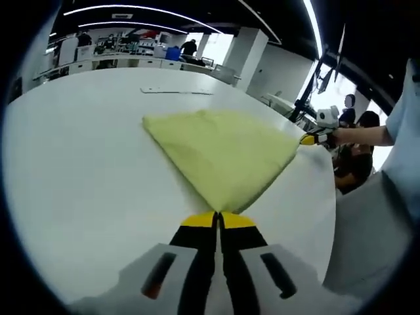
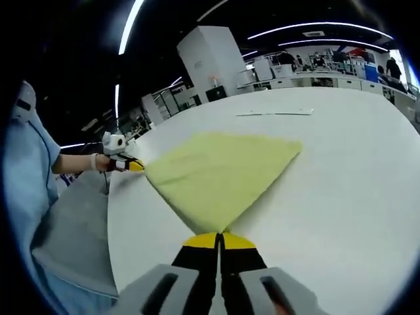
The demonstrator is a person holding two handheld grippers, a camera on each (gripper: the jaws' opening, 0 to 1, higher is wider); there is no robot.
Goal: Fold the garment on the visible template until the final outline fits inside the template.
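A pale yellow garment (image 1: 220, 154) lies flat on the white table (image 1: 79, 184) in a rough triangle. My left gripper (image 1: 218, 220) is shut on its near corner, the yellow-tipped jaws pressed together. My right gripper (image 1: 314, 138) comes into the left gripper view from the right and holds the garment's right corner. In the right gripper view the garment (image 2: 216, 172) spreads ahead of my right gripper (image 2: 218, 240), which is shut on its near tip, and my left gripper (image 2: 128, 164) pinches the left corner. A thin flat template outline (image 1: 177, 90) (image 2: 275, 113) lies farther back on the table.
The table edge (image 1: 328, 216) runs close beside the held corners, with grey floor below. The person's light blue sleeve (image 2: 29, 170) and forearm (image 1: 357, 136) reach in. Desks, a white pillar (image 2: 207, 62) and people stand far behind the table.
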